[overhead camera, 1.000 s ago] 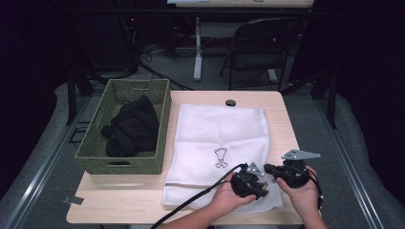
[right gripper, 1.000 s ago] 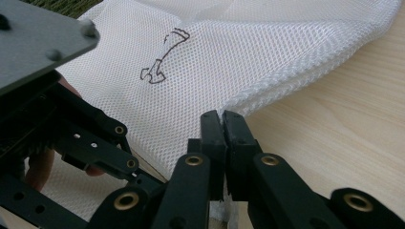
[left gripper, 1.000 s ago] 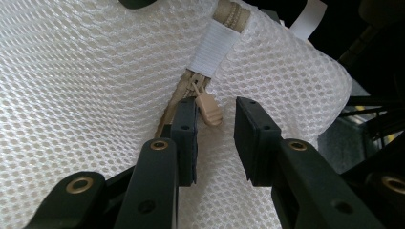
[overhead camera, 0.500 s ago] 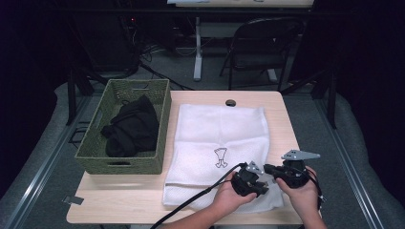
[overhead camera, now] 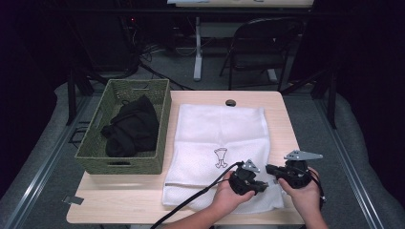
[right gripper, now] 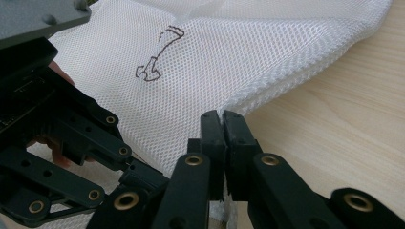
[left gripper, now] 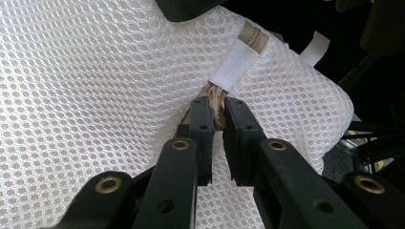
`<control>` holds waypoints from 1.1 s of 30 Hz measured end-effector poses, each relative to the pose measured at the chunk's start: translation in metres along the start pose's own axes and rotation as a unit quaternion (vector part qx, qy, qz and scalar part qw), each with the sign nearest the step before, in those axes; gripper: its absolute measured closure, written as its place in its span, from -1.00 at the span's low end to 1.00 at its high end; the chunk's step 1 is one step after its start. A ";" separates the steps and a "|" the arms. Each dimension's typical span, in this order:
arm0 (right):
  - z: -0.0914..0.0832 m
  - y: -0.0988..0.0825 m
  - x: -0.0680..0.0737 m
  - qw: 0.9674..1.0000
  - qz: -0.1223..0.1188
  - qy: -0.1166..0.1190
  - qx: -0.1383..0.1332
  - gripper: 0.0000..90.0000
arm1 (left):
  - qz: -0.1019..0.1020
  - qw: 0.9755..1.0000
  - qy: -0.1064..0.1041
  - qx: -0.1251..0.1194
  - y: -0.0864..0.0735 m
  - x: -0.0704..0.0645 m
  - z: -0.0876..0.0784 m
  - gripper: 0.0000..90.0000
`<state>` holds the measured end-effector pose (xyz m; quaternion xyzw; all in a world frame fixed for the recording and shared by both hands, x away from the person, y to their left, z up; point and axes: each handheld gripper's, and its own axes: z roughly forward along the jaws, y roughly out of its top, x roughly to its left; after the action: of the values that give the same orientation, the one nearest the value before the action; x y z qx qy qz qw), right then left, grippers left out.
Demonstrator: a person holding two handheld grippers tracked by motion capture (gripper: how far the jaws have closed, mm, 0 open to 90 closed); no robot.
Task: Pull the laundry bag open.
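Observation:
A white mesh bag [overhead camera: 219,129] with a small dark emblem [overhead camera: 220,157] lies flat on the wooden table [overhead camera: 282,114]. Both grippers meet at its near right corner. My left gripper [overhead camera: 262,186] [left gripper: 217,107] has just been closing its jaws. They now pinch the tan zipper strip [left gripper: 216,93] beside a white tab [left gripper: 235,65] on the bag's edge. My right gripper [overhead camera: 270,168] [right gripper: 222,119] is shut on the mesh edge of the bag [right gripper: 229,62], with the left gripper [right gripper: 71,143] close on its left.
A green woven basket [overhead camera: 95,160] with black clothes [overhead camera: 131,126] stands left of the bag. A small black round object [overhead camera: 230,102] sits at the table's far edge. A folding chair [overhead camera: 262,43] and desk legs stand beyond. Bare wood [right gripper: 334,124] lies right of the bag.

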<state>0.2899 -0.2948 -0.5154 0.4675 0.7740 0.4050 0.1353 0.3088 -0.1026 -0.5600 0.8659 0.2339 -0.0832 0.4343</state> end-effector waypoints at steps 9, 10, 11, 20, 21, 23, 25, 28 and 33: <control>0.000 -0.002 -0.002 1.000 0.002 -0.002 0.002 0.96 | 0.000 1.000 -0.002 0.003 0.001 -0.001 -0.001 0.90; 0.000 -0.002 -0.003 1.000 0.004 -0.003 0.000 0.95 | 0.000 1.000 -0.002 0.004 0.001 -0.001 -0.001 0.93; 0.000 -0.003 -0.005 1.000 0.006 -0.003 0.001 0.94 | 0.000 1.000 -0.005 0.003 0.001 -0.001 -0.001 0.94; 0.000 -0.010 -0.011 1.000 0.015 -0.012 0.009 0.66 | -0.001 1.000 -0.010 0.005 0.000 0.002 0.003 0.94; -0.001 -0.012 -0.012 1.000 0.019 -0.012 0.009 0.62 | -0.002 1.000 -0.008 0.006 0.000 0.002 0.003 0.94; -0.003 -0.016 -0.014 1.000 0.025 -0.011 0.013 0.50 | -0.003 1.000 -0.011 0.005 0.000 0.004 0.004 0.94; -0.004 -0.019 -0.015 0.999 0.030 -0.011 0.013 0.47 | -0.004 1.000 -0.011 0.008 0.000 0.004 0.004 0.94; -0.006 -0.022 -0.016 0.999 0.035 -0.010 0.016 0.42 | -0.006 1.000 -0.015 0.005 -0.001 0.004 0.007 0.94; -0.010 -0.030 -0.017 0.999 0.041 -0.006 0.022 0.35 | -0.002 1.000 -0.014 0.007 0.000 0.005 0.008 0.94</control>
<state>0.2745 -0.3207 -0.5348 0.5043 0.7618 0.3906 0.1130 0.3137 -0.1069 -0.5665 0.8673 0.2288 -0.0978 0.4311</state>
